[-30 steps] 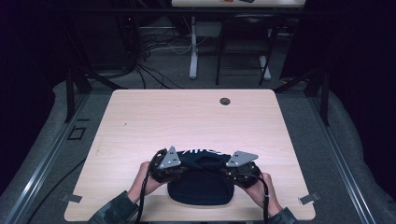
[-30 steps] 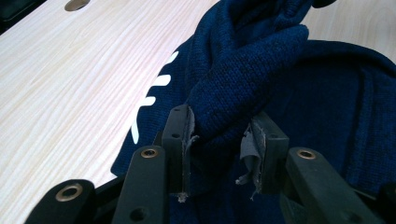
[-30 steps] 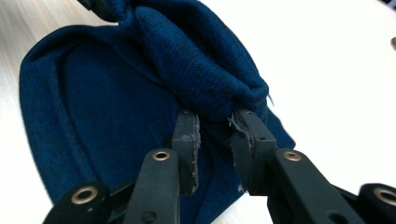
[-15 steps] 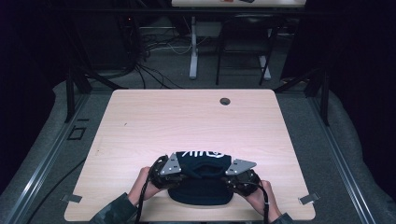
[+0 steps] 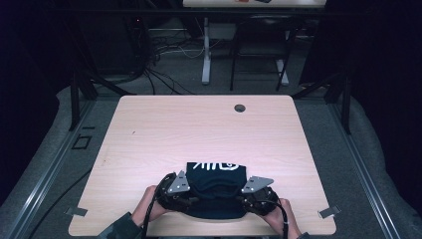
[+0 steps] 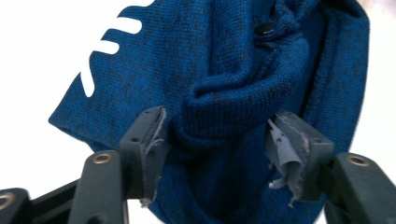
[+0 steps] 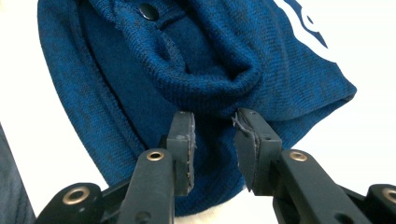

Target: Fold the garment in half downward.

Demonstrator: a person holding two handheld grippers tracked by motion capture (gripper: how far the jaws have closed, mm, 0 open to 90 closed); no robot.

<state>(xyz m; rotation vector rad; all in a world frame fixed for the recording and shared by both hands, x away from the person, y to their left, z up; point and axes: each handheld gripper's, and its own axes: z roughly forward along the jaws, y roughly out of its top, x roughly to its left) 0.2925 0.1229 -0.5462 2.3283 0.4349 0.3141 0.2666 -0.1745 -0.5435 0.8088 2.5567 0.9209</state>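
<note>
- We see a dark blue knitted garment (image 5: 216, 186) lying folded at the near edge of the light wooden table (image 5: 199, 129), right in front of the person.
- It has white marks (image 5: 215, 166) on its far part, and a small dark button (image 6: 267, 29) sits near its collar.
- Our left gripper (image 5: 185, 198) is at the left side of the garment, low over the table.
- In the left gripper view its jaws have just been opening. They now stand about half open, with a thick rolled fold of the knit (image 6: 224, 112) between them. The pads are at the sides of the fold, and we do not see them press on it.
- Our right gripper (image 5: 249, 199) is at the right side of the garment.
- In the right gripper view its jaws stand close together, with a small gap. A rolled edge of the knit (image 7: 215, 88) lies just past the tips. We cannot tell if the pads pinch any cloth.
- A hand (image 5: 149, 206) holds the left gripper and the other hand (image 5: 281, 216) holds the right one, both at the near edge of the table.
- A small round hole (image 5: 240, 108) sits near the far edge of the table, well apart from the garment.
</note>
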